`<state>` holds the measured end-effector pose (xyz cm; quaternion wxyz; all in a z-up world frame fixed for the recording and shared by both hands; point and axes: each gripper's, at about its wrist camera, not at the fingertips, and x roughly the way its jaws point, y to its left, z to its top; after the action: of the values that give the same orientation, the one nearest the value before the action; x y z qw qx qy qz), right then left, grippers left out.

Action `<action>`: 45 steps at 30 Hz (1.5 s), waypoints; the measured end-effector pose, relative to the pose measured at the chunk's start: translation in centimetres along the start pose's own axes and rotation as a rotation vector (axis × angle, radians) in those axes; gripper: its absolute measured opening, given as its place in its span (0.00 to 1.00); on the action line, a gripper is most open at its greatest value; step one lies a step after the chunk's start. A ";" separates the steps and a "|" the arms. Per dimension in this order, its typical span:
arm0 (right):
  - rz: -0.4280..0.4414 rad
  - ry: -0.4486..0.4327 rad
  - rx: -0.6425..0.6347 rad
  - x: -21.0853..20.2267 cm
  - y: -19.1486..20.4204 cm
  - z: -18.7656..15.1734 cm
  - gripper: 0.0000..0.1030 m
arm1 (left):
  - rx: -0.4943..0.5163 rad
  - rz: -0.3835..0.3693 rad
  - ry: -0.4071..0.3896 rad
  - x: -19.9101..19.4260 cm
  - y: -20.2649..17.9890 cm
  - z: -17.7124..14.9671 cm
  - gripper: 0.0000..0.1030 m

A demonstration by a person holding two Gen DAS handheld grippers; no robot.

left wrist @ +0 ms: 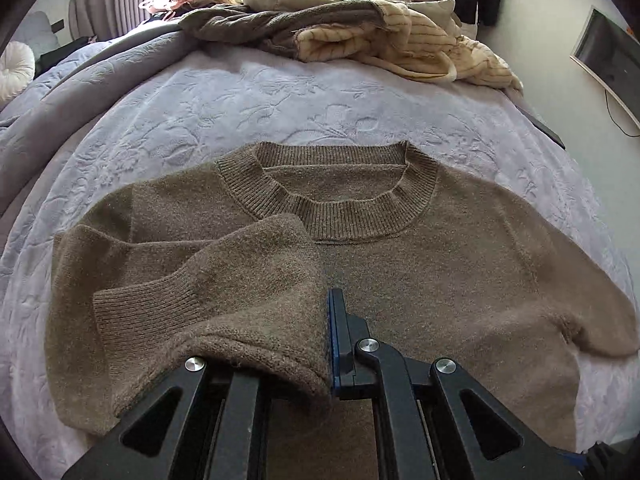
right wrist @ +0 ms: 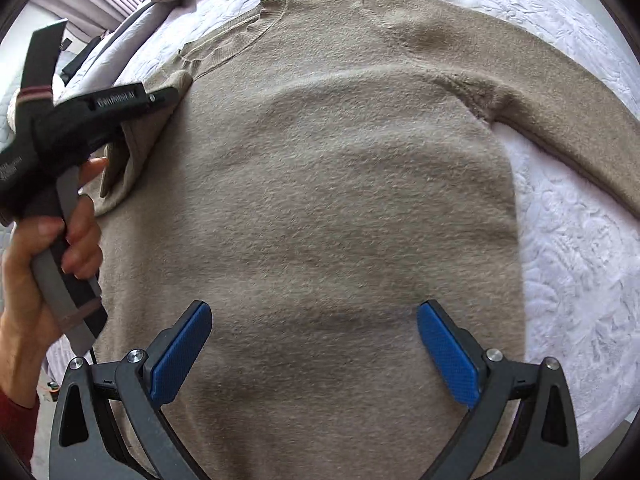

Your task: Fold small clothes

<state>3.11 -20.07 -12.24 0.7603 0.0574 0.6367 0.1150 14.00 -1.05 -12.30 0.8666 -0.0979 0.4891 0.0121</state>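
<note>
A brown knit sweater [left wrist: 420, 264] lies flat on the bed, neck away from me. My left gripper [left wrist: 326, 344] is shut on the sweater's left sleeve [left wrist: 224, 300], which is folded over the chest with its ribbed cuff pointing left. In the right wrist view the sweater [right wrist: 340, 200] fills the frame, its right sleeve [right wrist: 560, 120] stretched out to the right. My right gripper [right wrist: 312, 348] is open and empty above the lower body of the sweater. The left gripper [right wrist: 160, 98] shows at the left there, held by a hand.
The bed has a lilac embossed cover [left wrist: 280, 100]. A pile of other clothes [left wrist: 360, 28] lies at the far end. A dark screen [left wrist: 608, 60] stands on the right wall. A white pillow [left wrist: 14, 72] is at far left.
</note>
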 end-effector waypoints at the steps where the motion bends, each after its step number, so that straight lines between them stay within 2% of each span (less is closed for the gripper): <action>1: -0.002 -0.004 -0.005 -0.1 0.0 0.3 1.00 | -0.003 0.005 0.003 -0.4 0.1 -0.1 0.42; 2: -0.004 -0.008 -0.010 -0.1 0.1 0.4 1.00 | -0.011 0.012 0.003 -1.0 0.4 0.0 0.89; 3: -0.006 -0.014 -0.016 -0.3 0.1 0.7 1.00 | -0.020 0.034 -0.023 -2.0 0.8 -0.1 0.99; 5: -0.012 -0.032 -0.034 -0.7 0.3 1.4 1.00 | -0.002 0.072 -0.080 -4.7 1.8 -0.3 0.99; 9: -0.038 -0.092 -0.146 -1.4 2.2 3.2 1.00 | -0.013 0.154 -0.084 -8.3 5.7 -2.1 0.99; 11: -0.051 -0.124 -0.236 -1.5 4.1 4.3 1.00 | -0.046 0.223 -0.067 -9.4 8.7 -3.7 0.99; 13: -0.069 -0.170 -0.361 -1.3 7.2 5.6 1.00 | -0.070 0.306 -0.032 -9.7 11.7 -5.1 0.99; 16: -0.111 -0.243 -0.576 -0.4 12.4 6.8 1.00 | -0.114 0.385 0.065 -9.1 15.7 -7.7 0.99; 19: -0.181 -0.275 -0.781 2.2 17.6 7.4 0.97 | -0.120 0.418 0.122 -8.0 17.8 -9.3 0.99; 20: -0.210 -0.280 -0.847 3.2 19.0 7.4 0.91 | -0.116 0.422 0.123 -7.7 18.1 -9.5 0.99; 22: -0.288 -0.291 -0.971 5.5 21.2 7.1 0.88 | -0.111 0.436 0.110 -6.9 18.3 -9.4 0.99; 23: -0.345 -0.298 -1.029 7.0 22.2 7.0 0.81 | -0.115 0.446 0.106 -6.6 18.4 -9.3 0.99; 24: -0.381 -0.305 -1.064 7.7 22.7 6.8 0.48 | -0.122 0.453 0.101 -6.3 18.5 -9.2 0.99; 25: -0.401 -0.300 -1.084 8.5 23.0 7.1 0.20 | -0.136 0.462 0.091 -6.2 18.7 -9.1 0.99; 26: -0.391 -0.285 -1.065 8.7 23.1 7.9 0.06 | -0.150 0.465 0.081 -6.1 18.8 -8.8 0.99; 28: -0.275 -0.326 -0.904 6.5 22.0 10.0 0.06 | -0.175 0.466 0.070 -6.1 19.3 -9.0 0.99; 30: -0.183 -0.380 -0.665 3.4 18.9 12.5 0.06 | -0.182 0.468 0.068 -6.1 19.6 -9.2 0.99; 31: -0.110 -0.388 -0.530 2.1 16.4 13.6 0.06 | -0.181 0.468 0.066 -6.1 19.7 -9.2 0.99; 34: 0.063 -0.350 -0.182 1.3 8.9 15.4 0.06 | -0.164 0.458 0.061 -5.9 19.6 -8.9 0.99; 36: 0.161 -0.282 -0.011 2.6 4.7 15.7 0.07 | -0.130 0.482 0.062 -5.5 18.5 -8.7 0.99; 38: 0.249 -0.220 0.118 4.4 1.6 15.4 0.13 | -0.114 0.481 0.071 -5.6 18.4 -8.7 0.99; 40: 0.345 -0.164 0.240 5.6 -0.9 15.0 0.14 | -0.108 0.466 0.095 -6.3 18.6 -8.7 0.99; 41: 0.401 -0.165 0.296 5.8 -1.8 14.5 0.15 | -0.104 0.455 0.102 -6.8 18.7 -8.7 0.99; 43: 0.454 -0.169 0.359 5.6 -3.0 14.1 0.24 | -0.124 0.403 0.098 -8.3 19.3 -8.5 0.99; 45: 0.490 -0.175 0.381 5.3 -3.5 13.9 0.37 | -0.164 0.326 0.075 -9.6 20.1 -7.5 0.99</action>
<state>17.97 -21.33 -15.54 0.7374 0.3600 0.5464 0.1677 0.32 18.04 -11.12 0.8235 -0.0882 0.5277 0.1888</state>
